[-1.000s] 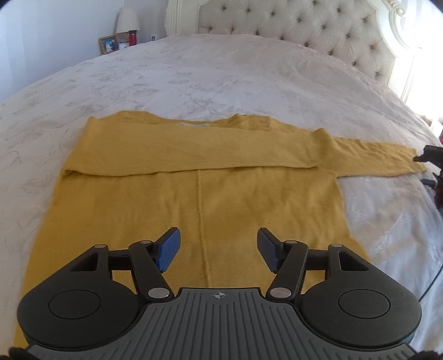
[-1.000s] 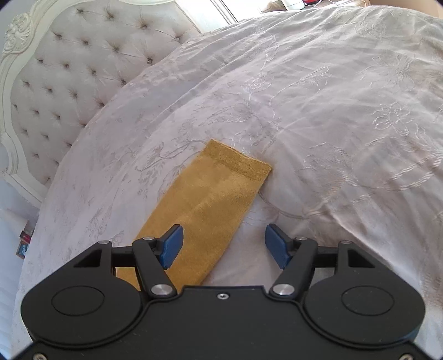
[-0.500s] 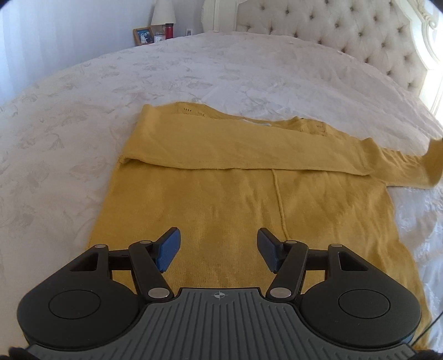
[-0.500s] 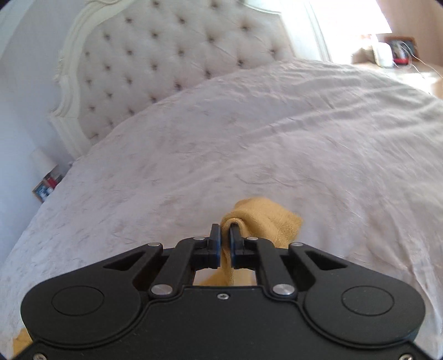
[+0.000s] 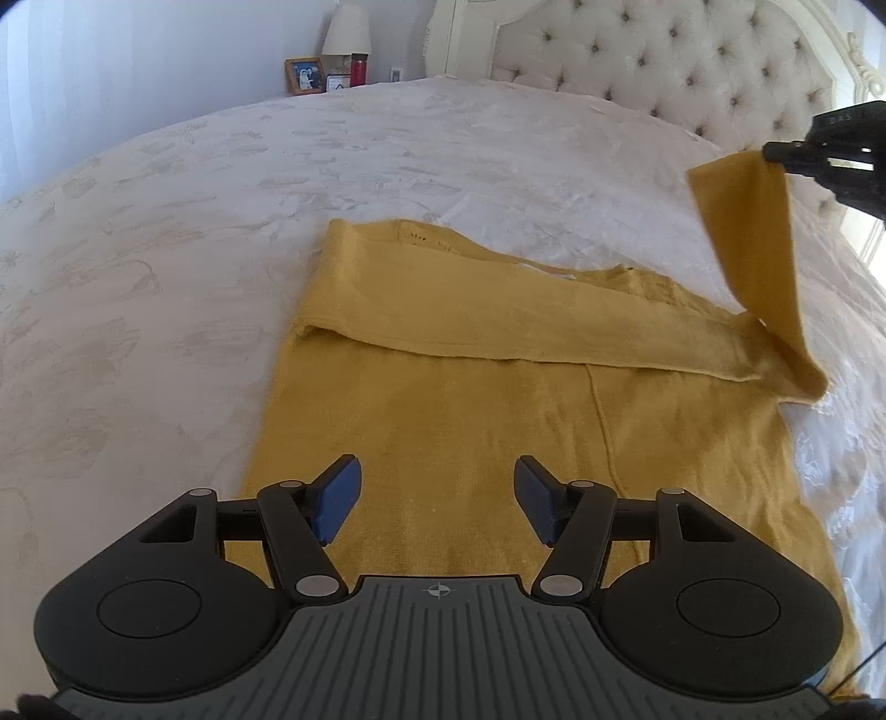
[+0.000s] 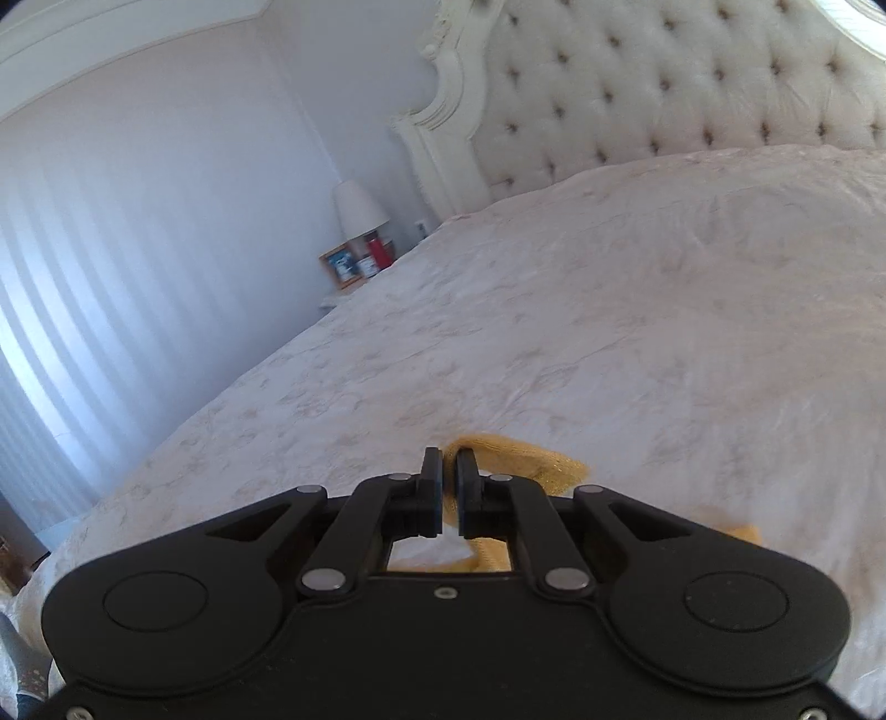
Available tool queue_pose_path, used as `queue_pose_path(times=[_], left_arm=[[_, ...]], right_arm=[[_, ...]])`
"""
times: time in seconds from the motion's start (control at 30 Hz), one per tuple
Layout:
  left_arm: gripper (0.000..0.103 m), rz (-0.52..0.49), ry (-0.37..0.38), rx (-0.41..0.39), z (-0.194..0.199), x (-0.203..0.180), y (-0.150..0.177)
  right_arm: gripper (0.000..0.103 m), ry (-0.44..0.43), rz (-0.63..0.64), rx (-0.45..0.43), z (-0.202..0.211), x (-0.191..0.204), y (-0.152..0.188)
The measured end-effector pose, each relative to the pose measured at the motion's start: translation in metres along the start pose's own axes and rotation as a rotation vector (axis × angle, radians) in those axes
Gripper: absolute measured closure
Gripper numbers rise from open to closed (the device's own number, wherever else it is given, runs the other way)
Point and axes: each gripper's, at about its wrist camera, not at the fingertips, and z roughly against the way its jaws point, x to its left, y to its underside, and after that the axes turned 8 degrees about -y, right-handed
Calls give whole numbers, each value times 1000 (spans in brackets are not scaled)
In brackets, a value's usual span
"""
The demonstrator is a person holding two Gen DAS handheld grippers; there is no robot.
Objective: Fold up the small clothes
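A mustard yellow sweater (image 5: 498, 421) lies flat on the white bed, one sleeve folded across its chest. My left gripper (image 5: 437, 493) is open and empty, low over the sweater's lower body. My right gripper (image 6: 449, 476) is shut on the cuff of the other sleeve (image 6: 520, 459). In the left wrist view the right gripper (image 5: 775, 152) holds that sleeve (image 5: 758, 249) lifted off the bed at the sweater's right side, the sleeve hanging down to the shoulder.
The white embroidered bedspread (image 5: 221, 221) surrounds the sweater. A tufted headboard (image 5: 692, 66) stands at the far end. A nightstand with a lamp (image 5: 346, 33), photo frame (image 5: 304, 75) and red cup (image 5: 359, 69) stands beside the bed.
My right gripper closed on the sleeve cuff and lifted it up off the bed. My left gripper shifted so the sweater sits more to the right in its view; it stays open.
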Motion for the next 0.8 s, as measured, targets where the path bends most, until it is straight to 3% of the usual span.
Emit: queue_pose_path(times=[0.2,0.33,0.37,0.53,0.63,0.8], left_arm=[[43,20,-20,-1,-5,20,-4],[43,29,-24,-2,-8,30,-9],[43,27,-24,-2,-9,31,-10],[43,-12,-11,-6,-17,23,-21],[43,-56,5,-26,-21,6,-34],[43,-136,41,-77,-31,-35,-57]], right_arm=[[93,-9,3,105,-65,35,63],[90,60,4,113,-70,49,105],[84,109,31,99,-65,51,113],[80,300,141,-18,-28,55,139],[53,398,177,-112,-11,49,145],[49,474,149,-214,-3,31,136]])
